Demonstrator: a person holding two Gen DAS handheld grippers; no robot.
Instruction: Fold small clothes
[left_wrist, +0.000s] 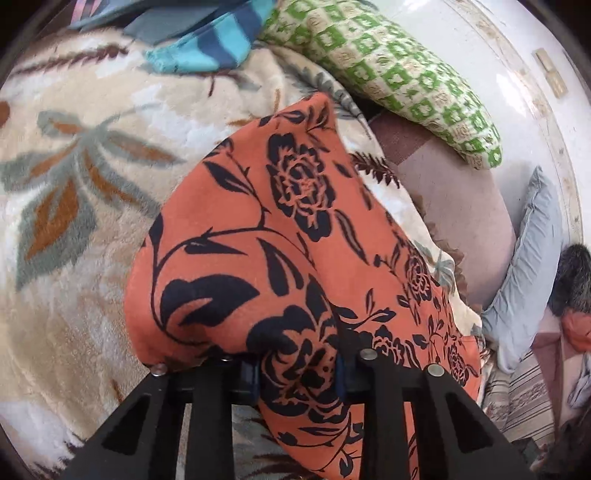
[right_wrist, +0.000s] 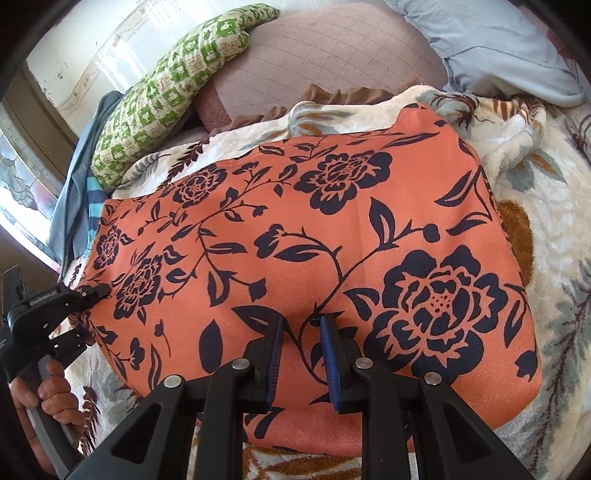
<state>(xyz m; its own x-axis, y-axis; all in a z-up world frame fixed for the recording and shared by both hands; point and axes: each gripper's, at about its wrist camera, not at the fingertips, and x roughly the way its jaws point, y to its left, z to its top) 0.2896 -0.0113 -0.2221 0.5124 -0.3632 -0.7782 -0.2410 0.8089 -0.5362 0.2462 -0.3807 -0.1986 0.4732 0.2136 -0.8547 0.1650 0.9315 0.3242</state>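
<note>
1. The left gripper (left_wrist: 297, 373) is clenched on a bunched fold of the orange floral cloth (left_wrist: 280, 221): its wrist view shows the fabric squeezed between the two blue pads and draped up over the fingers. In the right wrist view the same gripper (right_wrist: 96, 291) bites the cloth's left edge, with the person's hand (right_wrist: 51, 391) wrapped round its handle.

2. The right gripper (right_wrist: 301, 325) sits at the cloth's near edge, about midway along. A small ridge of fabric rises between its blue pads (right_wrist: 275, 354), which stand close together, so it appears to be pinching the cloth, though the contact itself is hard to make out.

3. The orange cloth with its dark blue flower print (right_wrist: 332, 221) lies spread mostly flat on a cream fleece blanket (right_wrist: 554, 258) patterned with leaves. Its left end is lifted at the left gripper; the rest lies on the blanket.

4. Beyond it are a green checked pillow (right_wrist: 162, 99), a mauve quilted cushion (right_wrist: 332, 55) and a pale blue pillow (right_wrist: 498, 48). A blue striped garment (left_wrist: 214, 44) lies further off in the left wrist view.

5. Judged step: a fold is starting, with both grips taken on one side of the cloth.

6. The next move probably calls for both hands to lift together and carry the held edge across to the far edge, keeping the fabric taut between them so it lands without creases, then letting go.
</note>
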